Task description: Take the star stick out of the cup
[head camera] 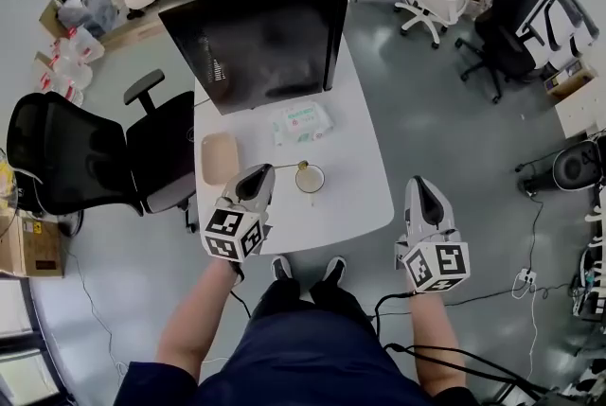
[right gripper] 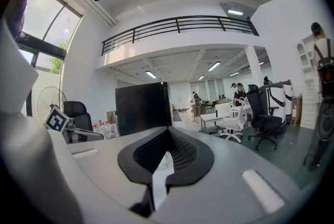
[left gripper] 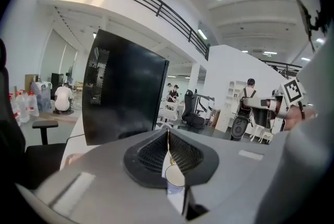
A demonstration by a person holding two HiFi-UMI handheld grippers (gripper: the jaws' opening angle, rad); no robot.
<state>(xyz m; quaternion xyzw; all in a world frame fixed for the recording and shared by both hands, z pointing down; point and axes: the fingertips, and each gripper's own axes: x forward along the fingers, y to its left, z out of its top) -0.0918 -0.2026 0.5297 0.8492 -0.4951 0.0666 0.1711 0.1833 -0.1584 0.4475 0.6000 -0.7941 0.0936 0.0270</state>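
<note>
A white cup [head camera: 310,179] stands near the front of the white table [head camera: 365,177]. A thin gold star stick [head camera: 287,166] leans out of it toward the left. My left gripper [head camera: 265,171] is at the stick's upper end. In the left gripper view the stick [left gripper: 168,145] runs up the seam between the jaws, with the cup [left gripper: 175,178] just below, so my left gripper [left gripper: 168,137] is shut on it. The stick's star end is hidden. My right gripper [head camera: 419,186] hangs off the table's right front corner, and in its own view my right gripper [right gripper: 168,131] is shut on nothing.
A large black box [head camera: 256,16] fills the back of the table. A pack of wipes [head camera: 301,123] lies in front of it and a beige tray [head camera: 219,157] sits at the left. A black office chair [head camera: 85,153] stands left of the table.
</note>
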